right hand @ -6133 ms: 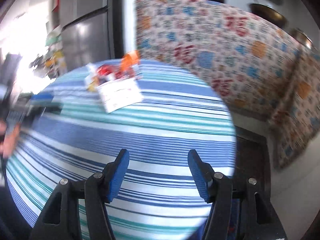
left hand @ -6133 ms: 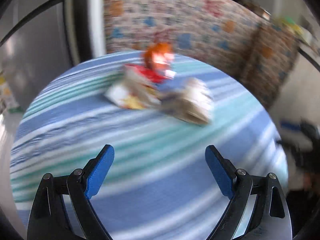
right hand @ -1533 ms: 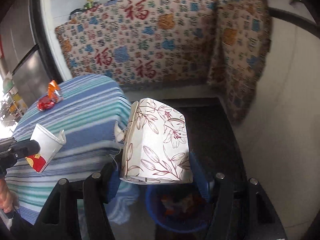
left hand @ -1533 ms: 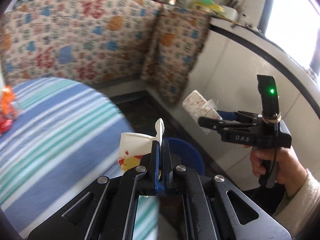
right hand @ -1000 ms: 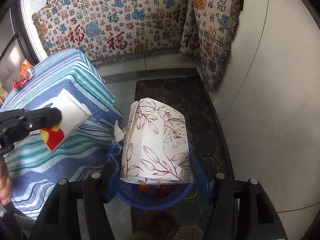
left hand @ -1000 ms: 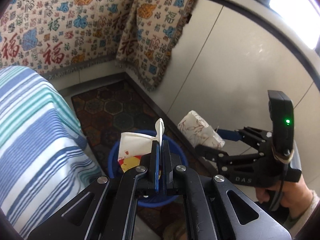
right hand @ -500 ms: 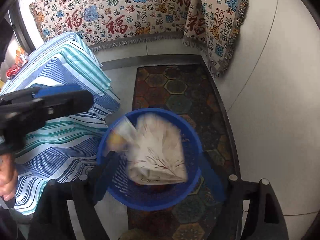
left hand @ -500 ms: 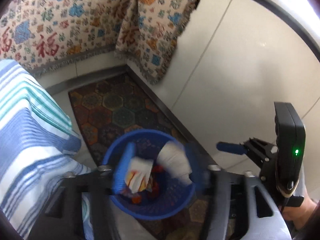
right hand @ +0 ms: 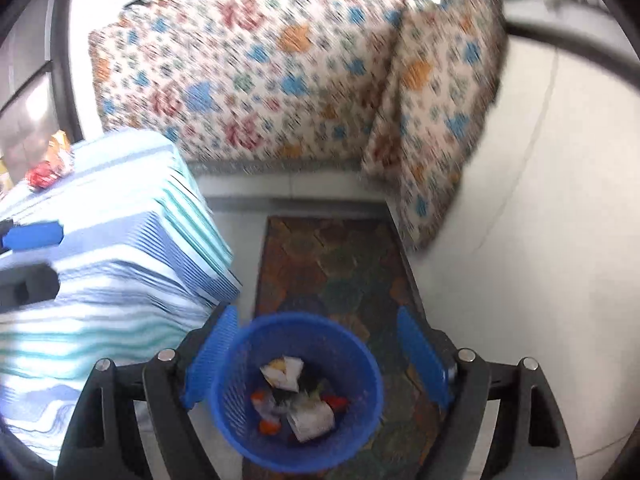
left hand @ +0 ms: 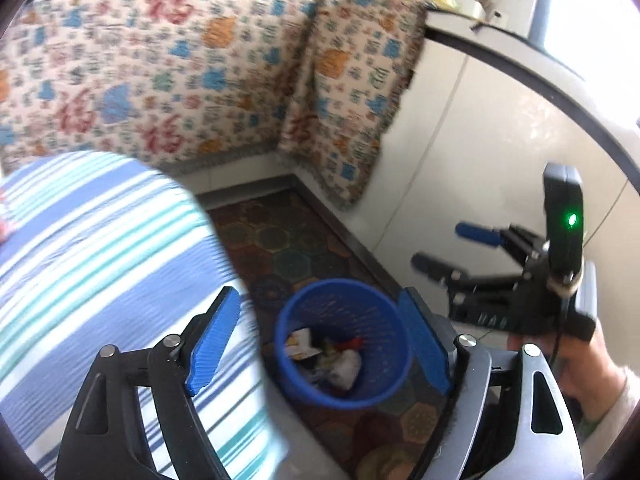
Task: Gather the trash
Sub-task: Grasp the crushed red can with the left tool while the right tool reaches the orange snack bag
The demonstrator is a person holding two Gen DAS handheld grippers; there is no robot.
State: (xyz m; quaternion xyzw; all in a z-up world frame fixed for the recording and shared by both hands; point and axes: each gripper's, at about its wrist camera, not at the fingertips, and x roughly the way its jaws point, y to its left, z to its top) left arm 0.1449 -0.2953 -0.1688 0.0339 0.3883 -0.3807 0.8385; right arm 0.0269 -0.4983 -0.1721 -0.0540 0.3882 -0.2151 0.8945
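A blue mesh bin (left hand: 360, 396) (right hand: 244, 428) stands on the floor mat beside the table. In it lie a white paper cup with red and yellow print (left hand: 300, 344) (right hand: 284, 372), a floral paper cup (left hand: 346, 364) (right hand: 312, 416) and other scraps. My left gripper (left hand: 316, 312) hovers above the bin, its jaws opening, with nothing between them. My right gripper (right hand: 316, 320) is open and empty above the bin; it also shows as the right gripper (left hand: 448, 248). Red and orange wrappers (right hand: 50, 164) lie on the striped table (right hand: 120, 248).
A patterned cloth (left hand: 180, 60) drapes the counter behind, with pots on top. A white cabinet wall (left hand: 480, 140) runs along the right. A dark hexagon mat (right hand: 332, 264) covers the floor between table and wall. A hand (left hand: 592, 364) holds the right gripper.
Both grippers opened and let go of their paper cups, which dropped into the blue bin. Both then drew up and back, so the view now takes in more of the room.
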